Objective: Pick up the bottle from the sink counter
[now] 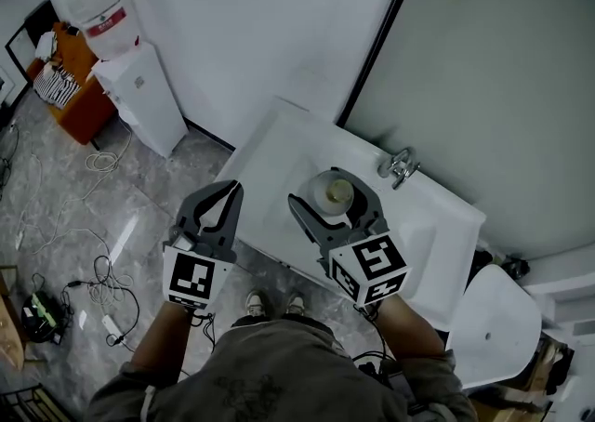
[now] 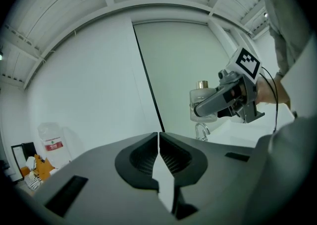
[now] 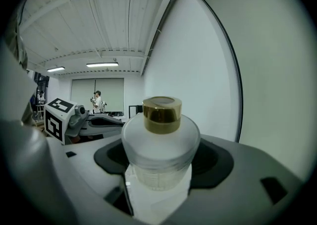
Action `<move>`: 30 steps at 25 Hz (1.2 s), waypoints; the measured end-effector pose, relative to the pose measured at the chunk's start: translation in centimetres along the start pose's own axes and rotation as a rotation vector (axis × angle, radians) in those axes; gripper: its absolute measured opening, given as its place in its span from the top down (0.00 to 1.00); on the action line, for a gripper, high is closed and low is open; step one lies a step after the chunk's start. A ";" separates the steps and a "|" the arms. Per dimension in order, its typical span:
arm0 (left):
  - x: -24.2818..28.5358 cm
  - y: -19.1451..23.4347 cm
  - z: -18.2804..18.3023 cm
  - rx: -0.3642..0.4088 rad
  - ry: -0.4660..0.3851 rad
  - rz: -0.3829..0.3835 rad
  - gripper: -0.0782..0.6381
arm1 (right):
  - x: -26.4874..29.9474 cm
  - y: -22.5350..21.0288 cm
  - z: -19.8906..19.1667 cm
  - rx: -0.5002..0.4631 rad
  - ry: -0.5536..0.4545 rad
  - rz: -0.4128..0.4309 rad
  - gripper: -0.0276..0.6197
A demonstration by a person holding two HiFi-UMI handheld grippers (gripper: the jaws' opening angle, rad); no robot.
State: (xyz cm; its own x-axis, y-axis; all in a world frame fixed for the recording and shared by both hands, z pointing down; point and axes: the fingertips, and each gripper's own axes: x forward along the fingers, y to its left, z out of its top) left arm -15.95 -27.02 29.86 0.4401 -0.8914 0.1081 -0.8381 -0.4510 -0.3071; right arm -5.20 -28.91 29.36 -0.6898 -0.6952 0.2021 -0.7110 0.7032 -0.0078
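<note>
Jaws of the left gripper (image 1: 229,191) meet with nothing between them, while beside it the right gripper (image 1: 328,191) clamps the upright frosted bottle (image 3: 159,150) with its gold cap (image 3: 162,114), held above the white sink worktop (image 1: 266,165), faucet (image 1: 400,167) beyond.

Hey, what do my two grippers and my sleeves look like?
Both the left gripper and right gripper are dark grey, with curved jaws lined by ribbed black pads. Each carries a white cube printed with black square markers. The sleeves are grey.
</note>
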 end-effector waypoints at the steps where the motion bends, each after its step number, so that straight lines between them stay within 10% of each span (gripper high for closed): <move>1: -0.4 -0.1 -0.2 0.000 0.004 -0.002 0.86 | -0.2 0.4 -0.2 -0.001 0.005 0.005 0.47; 30: 0.3 -5.9 -3.2 -0.124 0.035 -0.113 0.86 | -3.3 0.0 -7.2 0.059 0.159 -0.029 0.47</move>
State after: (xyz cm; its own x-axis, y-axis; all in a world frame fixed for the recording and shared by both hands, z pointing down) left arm -11.91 -24.72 34.77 0.5239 -0.8348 0.1691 -0.8183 -0.5484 -0.1721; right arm -1.89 -25.55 35.73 -0.6416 -0.6796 0.3557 -0.7404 0.6699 -0.0557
